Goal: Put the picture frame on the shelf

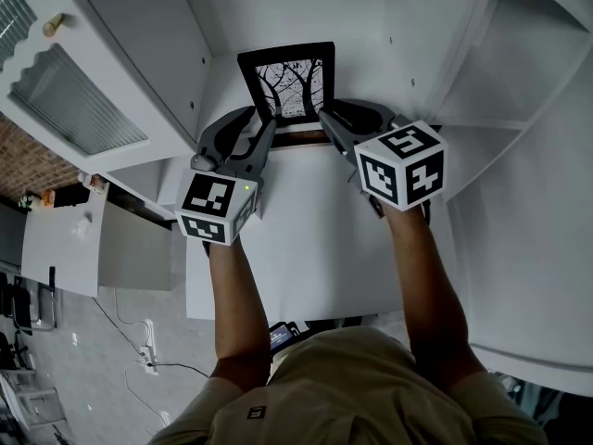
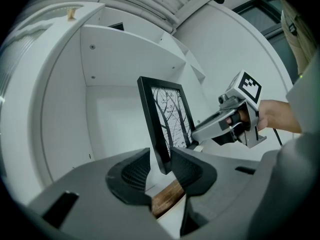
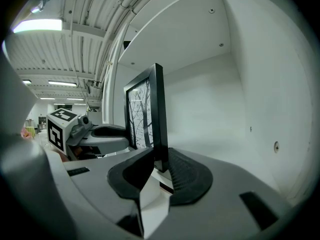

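- The picture frame [image 1: 289, 82] stood upright in a bay of the white shelf [image 1: 306, 221]. Its long axis ran vertical, its printed face was turned toward me, and its back faced the far wall.
- My left claw [image 2: 161, 159] was closed on the frame's left edge near the bottom corner, its pads pinching the black moulding front and back.
- My right claw [image 3: 160, 161] was clamped the same way on the right edge, with its jaws parted only by the moulding's thickness.
- In the head view both lower corners were covered by my claws.
- A brown wooden strip [image 1: 298, 139] lay along the near side of the bottom edge. I could not tell whether the frame rested on it or sat just clear.
- In each gripper view the frame showed nearly edge-on, so the print was squeezed narrow and partly cut off.
- The moulding was flat, matt black and square-cornered, and the print showed bare dark branches on a pale ground.
- The shelf boards were smooth and white, dotted with small screw heads, and my pads were dark and finely ridged.
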Tool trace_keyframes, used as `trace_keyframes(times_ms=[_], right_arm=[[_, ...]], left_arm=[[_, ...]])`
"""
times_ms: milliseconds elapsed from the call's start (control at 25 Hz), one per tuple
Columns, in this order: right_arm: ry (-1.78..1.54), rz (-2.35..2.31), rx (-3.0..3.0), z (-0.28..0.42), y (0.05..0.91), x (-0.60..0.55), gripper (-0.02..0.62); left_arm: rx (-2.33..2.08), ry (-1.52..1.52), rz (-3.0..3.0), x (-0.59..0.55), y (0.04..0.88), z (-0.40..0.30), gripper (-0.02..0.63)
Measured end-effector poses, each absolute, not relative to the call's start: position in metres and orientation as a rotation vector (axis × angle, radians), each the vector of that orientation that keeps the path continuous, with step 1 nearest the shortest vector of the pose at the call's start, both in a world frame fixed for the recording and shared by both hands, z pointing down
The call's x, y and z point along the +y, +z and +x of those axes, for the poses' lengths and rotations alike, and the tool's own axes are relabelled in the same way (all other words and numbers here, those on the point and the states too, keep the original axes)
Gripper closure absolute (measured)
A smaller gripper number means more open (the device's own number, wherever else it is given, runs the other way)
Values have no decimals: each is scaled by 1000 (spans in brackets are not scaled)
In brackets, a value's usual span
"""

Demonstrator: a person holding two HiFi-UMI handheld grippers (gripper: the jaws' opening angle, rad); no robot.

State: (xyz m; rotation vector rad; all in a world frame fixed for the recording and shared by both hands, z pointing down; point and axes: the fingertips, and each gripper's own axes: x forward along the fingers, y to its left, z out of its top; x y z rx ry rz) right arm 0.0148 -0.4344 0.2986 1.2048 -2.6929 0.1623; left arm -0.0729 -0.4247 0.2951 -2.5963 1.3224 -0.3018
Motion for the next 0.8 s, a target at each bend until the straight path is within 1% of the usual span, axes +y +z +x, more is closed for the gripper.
trace_keyframes(times_ms=[800], right_arm=[[118,1196,-2714,14,296,-429,517]], left_arm=[[1323,-314,-2586,-424,300,-75,499]])
